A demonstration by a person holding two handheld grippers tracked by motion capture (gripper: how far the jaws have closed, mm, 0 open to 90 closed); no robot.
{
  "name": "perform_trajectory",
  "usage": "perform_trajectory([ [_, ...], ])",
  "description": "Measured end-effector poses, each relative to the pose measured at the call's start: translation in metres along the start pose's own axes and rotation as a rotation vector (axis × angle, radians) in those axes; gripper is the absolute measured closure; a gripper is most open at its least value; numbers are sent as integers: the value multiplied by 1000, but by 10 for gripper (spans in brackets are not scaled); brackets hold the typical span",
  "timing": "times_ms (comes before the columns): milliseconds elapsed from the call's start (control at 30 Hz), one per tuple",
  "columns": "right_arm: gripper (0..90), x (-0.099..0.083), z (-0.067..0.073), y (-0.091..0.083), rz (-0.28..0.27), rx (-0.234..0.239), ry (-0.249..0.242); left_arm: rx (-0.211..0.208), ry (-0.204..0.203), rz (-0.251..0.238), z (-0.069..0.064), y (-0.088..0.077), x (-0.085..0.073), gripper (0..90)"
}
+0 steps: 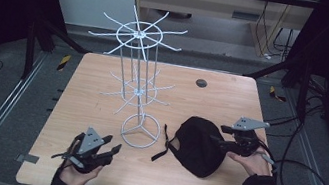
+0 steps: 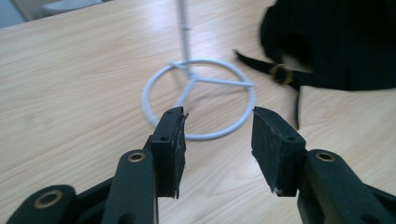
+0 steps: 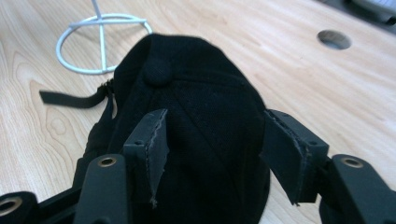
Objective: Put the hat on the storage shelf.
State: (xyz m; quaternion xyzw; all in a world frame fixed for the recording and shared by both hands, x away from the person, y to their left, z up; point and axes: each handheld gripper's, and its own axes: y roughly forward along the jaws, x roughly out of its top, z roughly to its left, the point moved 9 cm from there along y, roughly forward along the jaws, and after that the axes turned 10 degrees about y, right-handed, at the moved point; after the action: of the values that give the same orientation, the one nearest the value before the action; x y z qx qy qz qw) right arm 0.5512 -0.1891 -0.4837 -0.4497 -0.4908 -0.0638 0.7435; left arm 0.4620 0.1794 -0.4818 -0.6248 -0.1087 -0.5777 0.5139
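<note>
right claw [image 3: 212,156] agape over black cap [image 3: 196,107], table [image 3: 299,84].

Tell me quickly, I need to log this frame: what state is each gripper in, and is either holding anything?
Left gripper: open, holding nothing, above the bare table.
Right gripper: open, jaws either side of the black cap, not gripping it.
</note>
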Motion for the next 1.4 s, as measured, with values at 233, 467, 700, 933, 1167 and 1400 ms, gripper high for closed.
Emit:
perform_trajectory([
  [233, 595, -9, 4, 15, 64, 23, -10, 82, -91, 6, 47, -12, -20, 545],
  [467, 857, -10, 8, 13, 79, 2, -26, 122, -122, 27, 65, -13, -31, 548],
  [700, 864, 2, 16, -5, -24, 9, -37, 153, -143, 35, 76, -13, -38, 545],
  [933, 864, 27, 21, -44, -255, -10, 9, 176, -167, 40, 83, -12, -44, 522],
  [1167, 864, 46, 15, -74, -407, -85, 52, 178, -165, 41, 83, -10, -45, 513],
  [1400, 866, 74, 17, -107, -590, -130, 92, 204, -188, 39, 89, -9, -48, 478],
])
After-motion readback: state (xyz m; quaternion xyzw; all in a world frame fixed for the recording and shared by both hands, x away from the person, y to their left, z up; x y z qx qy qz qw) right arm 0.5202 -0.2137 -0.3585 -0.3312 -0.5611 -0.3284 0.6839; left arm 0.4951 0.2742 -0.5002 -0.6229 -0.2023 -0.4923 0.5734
